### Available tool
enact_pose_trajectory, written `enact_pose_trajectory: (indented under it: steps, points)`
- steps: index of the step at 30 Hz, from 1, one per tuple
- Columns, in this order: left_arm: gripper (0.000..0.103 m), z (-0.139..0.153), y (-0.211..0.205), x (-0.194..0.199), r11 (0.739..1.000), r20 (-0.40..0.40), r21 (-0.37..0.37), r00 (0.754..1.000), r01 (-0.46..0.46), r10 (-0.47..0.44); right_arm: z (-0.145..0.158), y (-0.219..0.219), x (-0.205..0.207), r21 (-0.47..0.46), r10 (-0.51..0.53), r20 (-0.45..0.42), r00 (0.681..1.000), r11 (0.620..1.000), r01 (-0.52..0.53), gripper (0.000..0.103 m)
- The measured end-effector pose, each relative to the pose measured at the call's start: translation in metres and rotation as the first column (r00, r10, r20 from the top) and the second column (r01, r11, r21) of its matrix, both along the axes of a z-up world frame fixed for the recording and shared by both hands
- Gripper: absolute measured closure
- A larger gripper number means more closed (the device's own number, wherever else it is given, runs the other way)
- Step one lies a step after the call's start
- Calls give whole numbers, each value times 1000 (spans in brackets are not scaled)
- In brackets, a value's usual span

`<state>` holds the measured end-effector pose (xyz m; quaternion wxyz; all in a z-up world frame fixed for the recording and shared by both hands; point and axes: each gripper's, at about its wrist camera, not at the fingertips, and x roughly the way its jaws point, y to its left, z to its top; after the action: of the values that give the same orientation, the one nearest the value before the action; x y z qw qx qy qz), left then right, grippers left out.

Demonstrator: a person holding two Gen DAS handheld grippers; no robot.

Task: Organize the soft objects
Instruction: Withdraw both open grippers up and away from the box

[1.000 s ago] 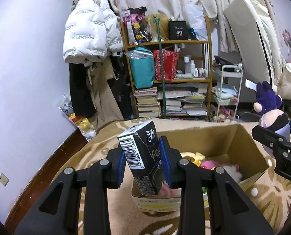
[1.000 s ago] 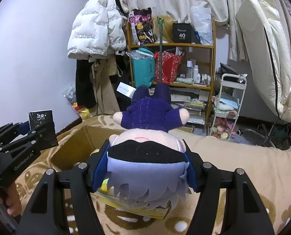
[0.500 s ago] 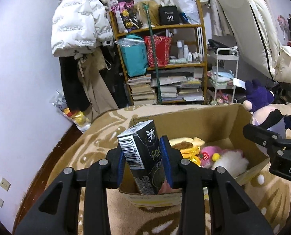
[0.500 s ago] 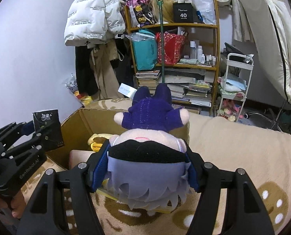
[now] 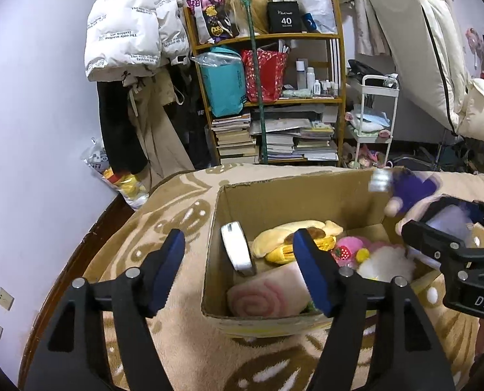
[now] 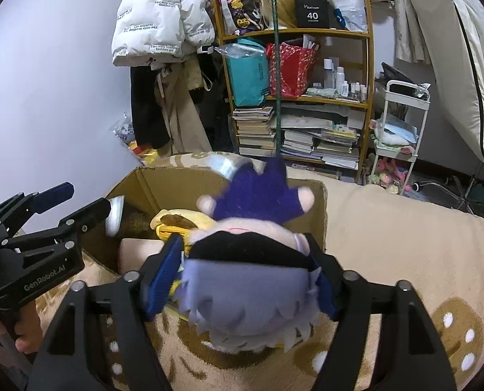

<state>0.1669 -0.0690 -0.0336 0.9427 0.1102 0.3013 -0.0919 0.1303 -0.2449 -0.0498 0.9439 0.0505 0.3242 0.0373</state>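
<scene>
My left tongs [image 5: 238,273] have just opened, tissue pack [image 5: 237,249] dropping into the box [image 5: 294,189]; right tongs [image 6: 245,280] are opening around the doll [image 6: 248,277], not yet in.

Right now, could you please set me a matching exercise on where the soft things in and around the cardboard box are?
Things: 1 tissue pack; 2 swirl cushion; 3 yellow plush; 4 doll.
Places: A lying against the box's near wall; B above the rim; C mid-box; D on edge by the left wall.
Pairs: 1-D, 2-A, 3-C, 4-B.
</scene>
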Motion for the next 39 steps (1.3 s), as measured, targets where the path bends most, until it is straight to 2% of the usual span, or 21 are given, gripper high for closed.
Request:
enact_pose_trajectory:
  steps: [3, 8, 11, 18, 27, 39]
  points:
    - [29, -4, 1, 1, 1000, -11, 21, 1000, -8, 8, 0, 0, 0, -4, 2, 3, 1000, 1000, -2, 15]
    - [19, -1, 5, -3, 1000, 3, 26, 1000, -17, 17, 4, -6, -4, 17, -1, 17, 1000, 1000, 1, 12]
    - [13, 2, 9, -7, 999, 13, 25, 1000, -24, 24, 10, -8, -10, 15, -18, 43, 999, 1000, 17, 0]
    - [8, 16, 23, -23, 998, 48, 20, 997, -53, 52, 21, -6, -22, -11, -29, 68, 997, 999, 30, 0]
    - [4, 37, 51, -57, 994, 87, -31, 991, -103, 105, 40, 4, -53, -69, -28, 132, 991, 997, 37, 0]
    - [4, 56, 67, -111, 994, 148, -44, 983, -104, 109, 63, 6, -96, -44, -45, 185, 982, 998, 54, 0]
